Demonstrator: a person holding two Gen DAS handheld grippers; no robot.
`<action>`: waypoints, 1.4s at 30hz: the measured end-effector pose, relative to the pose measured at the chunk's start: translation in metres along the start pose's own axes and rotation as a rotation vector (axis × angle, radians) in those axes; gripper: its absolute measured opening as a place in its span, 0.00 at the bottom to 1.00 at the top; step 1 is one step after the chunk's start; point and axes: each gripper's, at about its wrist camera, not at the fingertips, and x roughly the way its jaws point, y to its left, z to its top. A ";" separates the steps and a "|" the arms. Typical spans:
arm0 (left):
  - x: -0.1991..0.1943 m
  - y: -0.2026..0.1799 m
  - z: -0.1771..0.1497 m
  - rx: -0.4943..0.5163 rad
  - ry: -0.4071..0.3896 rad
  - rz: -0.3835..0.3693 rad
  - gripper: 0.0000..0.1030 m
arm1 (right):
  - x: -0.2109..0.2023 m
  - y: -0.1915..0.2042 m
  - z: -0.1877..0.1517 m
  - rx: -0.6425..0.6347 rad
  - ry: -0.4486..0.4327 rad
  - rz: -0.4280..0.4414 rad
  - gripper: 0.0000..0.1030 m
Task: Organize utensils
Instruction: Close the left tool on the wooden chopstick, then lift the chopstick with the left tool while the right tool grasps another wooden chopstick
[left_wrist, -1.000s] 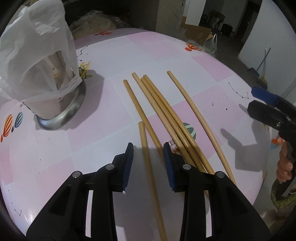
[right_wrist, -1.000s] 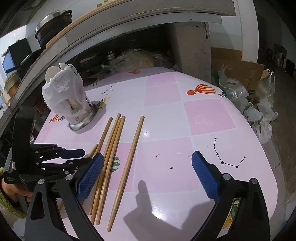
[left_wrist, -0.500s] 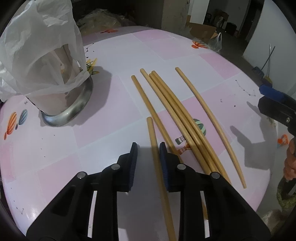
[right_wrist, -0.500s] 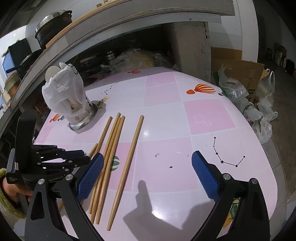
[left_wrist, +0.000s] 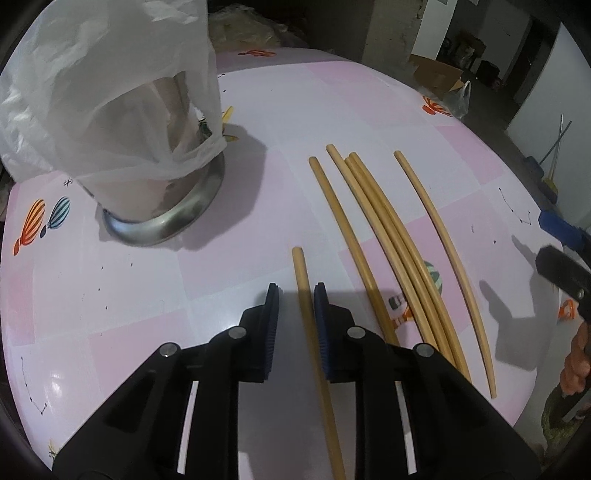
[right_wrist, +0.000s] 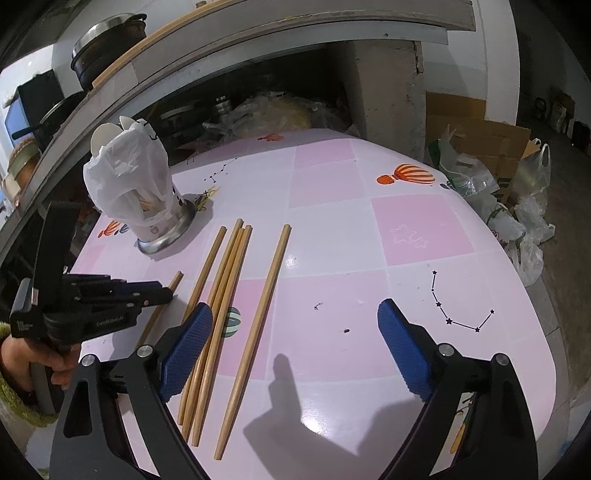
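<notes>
While my left tongs (left_wrist: 295, 295) are closing round the near-left chopstick (left_wrist: 303, 291), my right tongs (right_wrist: 295, 317) gape empty; five sticks (left_wrist: 384, 236) lie right of it, the holder (left_wrist: 155, 177) far left.

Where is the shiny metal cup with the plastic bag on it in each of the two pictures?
Left wrist view: the metal cup stands at the upper left, left of the chopsticks, its white plastic bag filling the corner.
Right wrist view: the metal cup is left of centre, smaller, near the table's far left edge.
Shared landmark: the striped balloon print beside its base.
</notes>
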 end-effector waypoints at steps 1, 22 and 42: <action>0.001 -0.001 0.001 0.006 0.000 0.005 0.18 | 0.000 0.000 0.000 -0.002 0.000 -0.003 0.86; -0.011 0.018 0.006 -0.092 -0.069 -0.028 0.05 | -0.009 0.003 0.002 -0.014 -0.012 -0.037 0.86; -0.182 0.080 -0.021 -0.257 -0.509 -0.160 0.05 | 0.020 0.010 0.048 -0.034 0.038 0.068 0.65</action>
